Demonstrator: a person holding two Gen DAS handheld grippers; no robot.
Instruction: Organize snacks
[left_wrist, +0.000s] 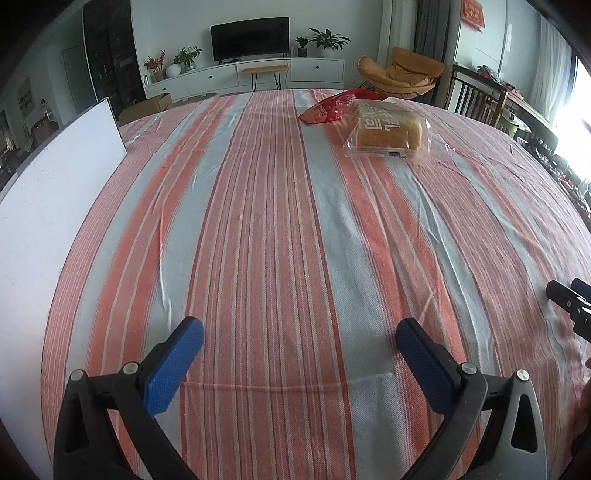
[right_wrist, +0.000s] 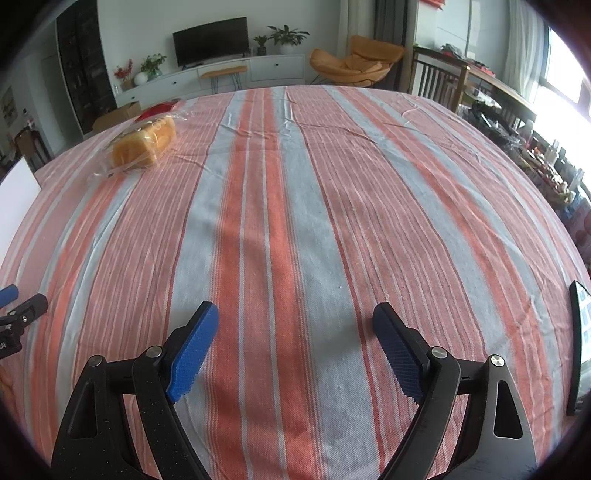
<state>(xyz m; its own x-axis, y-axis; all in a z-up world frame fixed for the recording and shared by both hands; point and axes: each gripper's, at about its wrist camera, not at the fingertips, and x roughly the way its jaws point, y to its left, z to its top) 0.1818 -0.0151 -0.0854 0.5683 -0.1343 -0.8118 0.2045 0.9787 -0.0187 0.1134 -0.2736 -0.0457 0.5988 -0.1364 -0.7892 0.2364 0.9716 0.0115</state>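
A loaf of bread in a clear bag (left_wrist: 388, 131) lies at the far side of the striped tablecloth (left_wrist: 258, 221), with a red snack bag (left_wrist: 328, 107) just behind it. Both also show in the right wrist view, the bread (right_wrist: 144, 147) at far left and the red bag (right_wrist: 157, 110) behind it. My left gripper (left_wrist: 299, 332) is open and empty, low over the near cloth. My right gripper (right_wrist: 295, 317) is open and empty, also near the front edge. Each gripper's tip shows at the other view's edge.
A white board (left_wrist: 55, 192) stands along the table's left side. A dark tablet-like object (right_wrist: 581, 343) lies at the right edge. Wooden chairs (left_wrist: 476, 96) stand past the table's far right. A TV cabinet and an orange armchair are beyond.
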